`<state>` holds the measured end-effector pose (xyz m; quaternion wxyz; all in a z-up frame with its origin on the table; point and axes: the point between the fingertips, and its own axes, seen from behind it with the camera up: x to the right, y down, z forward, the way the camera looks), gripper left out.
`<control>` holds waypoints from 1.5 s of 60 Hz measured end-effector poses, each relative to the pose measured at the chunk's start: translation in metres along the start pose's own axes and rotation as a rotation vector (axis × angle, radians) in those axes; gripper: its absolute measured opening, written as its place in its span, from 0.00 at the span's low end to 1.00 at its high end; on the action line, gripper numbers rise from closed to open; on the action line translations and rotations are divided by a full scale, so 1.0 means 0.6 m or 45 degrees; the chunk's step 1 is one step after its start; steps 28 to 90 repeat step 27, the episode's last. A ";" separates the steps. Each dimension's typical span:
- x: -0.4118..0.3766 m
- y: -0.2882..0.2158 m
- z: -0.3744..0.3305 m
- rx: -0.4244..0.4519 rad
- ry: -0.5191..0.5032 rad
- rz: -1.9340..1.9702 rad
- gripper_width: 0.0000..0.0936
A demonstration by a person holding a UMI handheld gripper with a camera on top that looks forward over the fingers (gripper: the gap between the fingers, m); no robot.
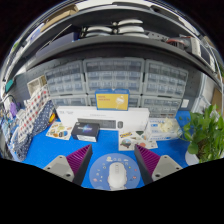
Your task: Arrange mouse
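A white computer mouse (117,175) lies on a round light-blue mouse mat (103,176) with small printed pictures, on a blue table top (50,150). My gripper (113,160) is open, its two fingers with purple pads (80,158) standing wide apart at either side of the mat. The mouse lies between the fingers with a clear gap at each side, resting on the mat.
Beyond the fingers a white keyboard (90,116) lies across the table, with a small dark box (87,130) and picture cards (134,136) ahead of it. A green plant (207,135) stands at the right. Drawer cabinets (112,78) line the back.
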<state>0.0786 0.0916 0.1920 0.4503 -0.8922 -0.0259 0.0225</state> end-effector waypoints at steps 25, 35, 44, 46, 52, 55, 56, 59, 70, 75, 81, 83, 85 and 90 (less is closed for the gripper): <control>-0.022 0.008 -0.044 0.007 -0.042 -0.015 0.92; -0.023 0.010 -0.044 0.002 -0.040 -0.019 0.92; -0.023 0.010 -0.044 0.002 -0.040 -0.019 0.92; -0.023 0.010 -0.044 0.002 -0.040 -0.019 0.92; -0.023 0.010 -0.044 0.002 -0.040 -0.019 0.92; -0.023 0.010 -0.044 0.002 -0.040 -0.019 0.92; -0.023 0.010 -0.044 0.002 -0.040 -0.019 0.92; -0.023 0.010 -0.044 0.002 -0.040 -0.019 0.92; -0.023 0.010 -0.044 0.002 -0.040 -0.019 0.92; -0.023 0.010 -0.044 0.002 -0.040 -0.019 0.92; -0.023 0.010 -0.044 0.002 -0.040 -0.019 0.92; -0.023 0.010 -0.044 0.002 -0.040 -0.019 0.92; -0.023 0.010 -0.044 0.002 -0.040 -0.019 0.92; -0.023 0.010 -0.044 0.002 -0.040 -0.019 0.92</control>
